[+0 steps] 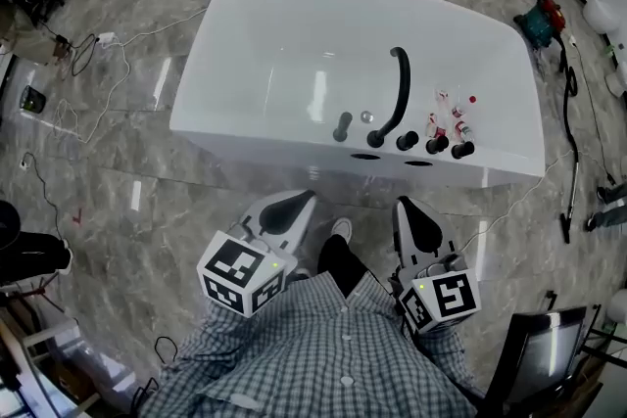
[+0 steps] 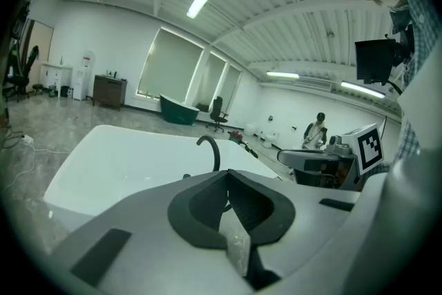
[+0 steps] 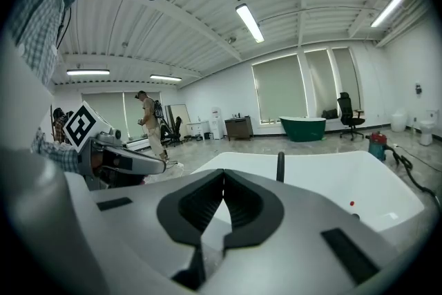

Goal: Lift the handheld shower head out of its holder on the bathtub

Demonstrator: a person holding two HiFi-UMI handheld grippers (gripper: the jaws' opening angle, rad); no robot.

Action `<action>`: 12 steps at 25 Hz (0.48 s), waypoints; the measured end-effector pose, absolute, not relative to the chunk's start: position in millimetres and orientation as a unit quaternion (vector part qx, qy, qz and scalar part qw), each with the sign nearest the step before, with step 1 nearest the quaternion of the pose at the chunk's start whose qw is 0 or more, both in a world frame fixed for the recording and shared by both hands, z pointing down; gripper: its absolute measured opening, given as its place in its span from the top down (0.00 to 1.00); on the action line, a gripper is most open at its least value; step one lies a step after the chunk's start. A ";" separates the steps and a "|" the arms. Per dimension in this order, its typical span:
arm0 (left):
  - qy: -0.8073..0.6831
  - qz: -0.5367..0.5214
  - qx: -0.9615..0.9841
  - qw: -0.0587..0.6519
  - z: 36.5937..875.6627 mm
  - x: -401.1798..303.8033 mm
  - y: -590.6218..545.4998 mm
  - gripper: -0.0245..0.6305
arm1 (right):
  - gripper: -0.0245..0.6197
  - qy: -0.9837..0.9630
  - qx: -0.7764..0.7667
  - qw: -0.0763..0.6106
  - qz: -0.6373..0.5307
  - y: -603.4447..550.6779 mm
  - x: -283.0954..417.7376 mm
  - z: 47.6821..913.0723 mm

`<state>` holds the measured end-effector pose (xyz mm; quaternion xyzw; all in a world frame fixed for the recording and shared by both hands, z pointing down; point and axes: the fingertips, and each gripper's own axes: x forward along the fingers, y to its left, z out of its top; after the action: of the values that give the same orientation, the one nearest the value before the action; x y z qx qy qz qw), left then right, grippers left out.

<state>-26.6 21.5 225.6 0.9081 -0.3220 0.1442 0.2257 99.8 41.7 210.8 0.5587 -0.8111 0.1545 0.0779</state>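
Both grippers are held close to my body over the grey marble floor (image 1: 127, 162), short of the bathtub (image 1: 294, 34) and touching nothing.

- Left gripper (image 1: 284, 210): jaws clenched together, pads meeting, nothing between them.
- Right gripper (image 1: 419, 225): the same, jaws pressed tight and empty.
- Each gripper carries a marker cube (image 1: 240, 271) with a black-and-white square pattern. The patterns hold no readable words.

The tub is white and lies straight ahead. A row of black fittings stands along its near rim. I take the slim upright stick at the left end of the row for the shower head (image 1: 342, 126). It is seated in its holder, well apart from both grippers. To its right a curved black spout (image 1: 400, 93) arches over the basin, then come three knobs (image 1: 437, 144).

A few small red and white items (image 1: 451, 113) sit on the rim behind the knobs. Any print on them is too small to read.

Cables (image 1: 118, 54) trail over the floor to the left of the tub.
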 end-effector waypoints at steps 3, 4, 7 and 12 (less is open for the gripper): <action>-0.328 0.149 0.905 0.226 227.7 -5.4 -12.2 0.95 | 0.94 -0.817 0.547 0.081 0.161 5.1 117.4 216.0; -0.331 0.151 0.904 0.224 227.9 1.6 -23.6 0.95 | 0.94 -0.819 0.544 0.082 0.164 -7.5 123.9 217.5; -0.343 0.152 0.900 0.221 231.0 17.8 -55.5 0.95 | 0.94 -0.825 0.531 0.086 0.169 -41.1 140.9 224.2; -0.383 0.145 0.882 0.233 243.6 27.9 -91.7 0.95 | 0.94 -0.836 0.510 0.116 0.168 -81.9 165.0 242.6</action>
<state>27.9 -91.7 243.6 0.8821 -0.3830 0.1446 0.2330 165.0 -81.9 242.6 0.5101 -0.8356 0.1681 0.1157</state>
